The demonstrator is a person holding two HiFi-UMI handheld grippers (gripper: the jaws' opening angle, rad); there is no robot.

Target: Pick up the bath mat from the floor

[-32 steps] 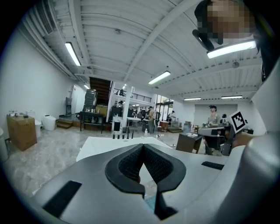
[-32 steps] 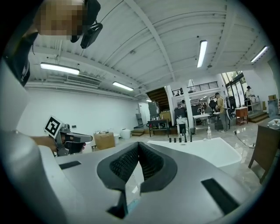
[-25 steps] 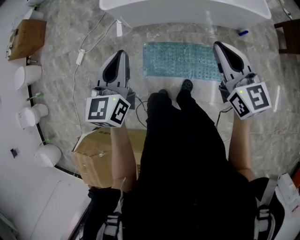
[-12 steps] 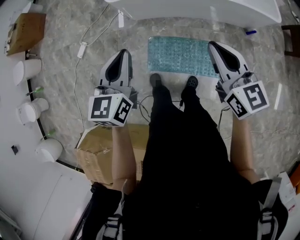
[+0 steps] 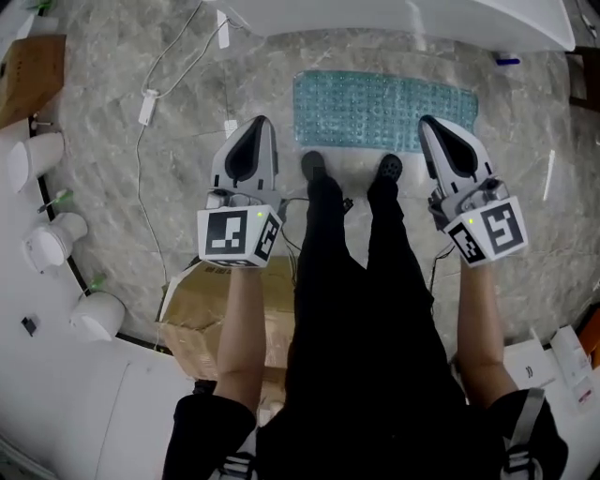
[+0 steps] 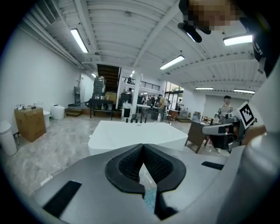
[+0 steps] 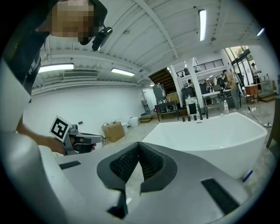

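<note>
The teal bath mat (image 5: pixel 384 111) lies flat on the marble floor, in front of the white bathtub (image 5: pixel 403 23). The person's shoes (image 5: pixel 314 167) stand at its near edge. My left gripper (image 5: pixel 260 127) hovers just left of the mat's left end, shut and empty. My right gripper (image 5: pixel 433 127) hangs over the mat's right part, pads together with nothing in them. In the left gripper view the pads meet at the tips (image 6: pixel 142 146), and a sliver of the teal mat (image 6: pixel 150 199) shows below them. In the right gripper view the right gripper (image 7: pixel 139 144) points at the bathtub (image 7: pixel 210 131).
A crumpled cardboard box (image 5: pixel 211 314) sits behind the left arm. A white cable (image 5: pixel 150 103) runs across the floor at the left. White bins (image 5: pixel 42 239) line the left wall. A small blue thing (image 5: pixel 507 62) lies by the tub's right end.
Both grippers have come down and forward toward the mat. The person has stepped up to the mat's near edge. The jaws stay as they were.
</note>
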